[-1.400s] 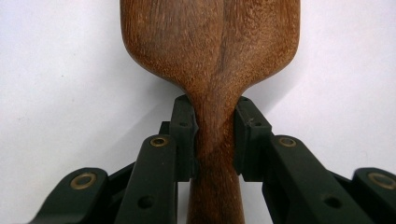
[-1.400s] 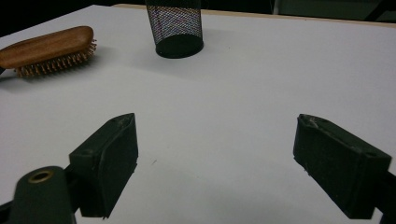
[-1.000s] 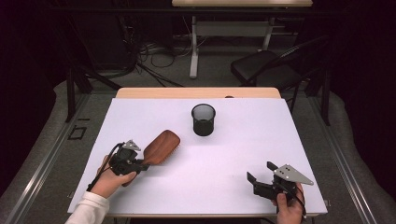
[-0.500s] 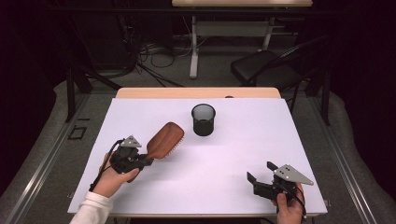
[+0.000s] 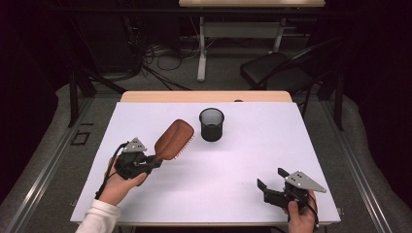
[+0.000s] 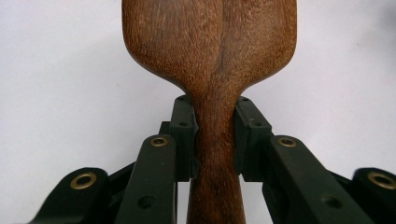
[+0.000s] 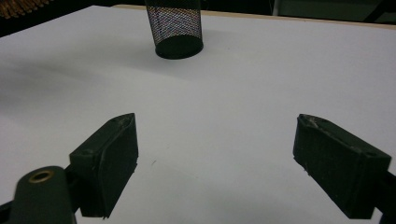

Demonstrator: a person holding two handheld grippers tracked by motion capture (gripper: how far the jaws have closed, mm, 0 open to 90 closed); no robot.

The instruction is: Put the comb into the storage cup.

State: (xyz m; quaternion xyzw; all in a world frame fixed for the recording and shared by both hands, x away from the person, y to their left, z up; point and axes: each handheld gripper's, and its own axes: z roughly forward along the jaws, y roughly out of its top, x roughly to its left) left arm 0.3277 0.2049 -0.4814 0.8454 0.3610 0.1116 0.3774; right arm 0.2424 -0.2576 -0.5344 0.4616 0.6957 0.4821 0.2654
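A brown wooden hairbrush is held above the white table, its head tilted up toward the black mesh cup. My left gripper is shut on its handle. In the left gripper view the wooden handle is pinched between both black pads, at my left gripper, and the broad back of the brush rises above them. My right gripper rests near the table's front right, open, with nothing between its jaws. In the right gripper view my right gripper frames bare table, and the mesh cup stands farther off.
A wooden table edge runs behind the white surface. Beyond it, on the dark floor, are cables, a white table leg and a black chair.
My left gripper has lifted the hairbrush and carried it toward the mesh cup, with the head tilting higher. The right gripper has stayed where it was.
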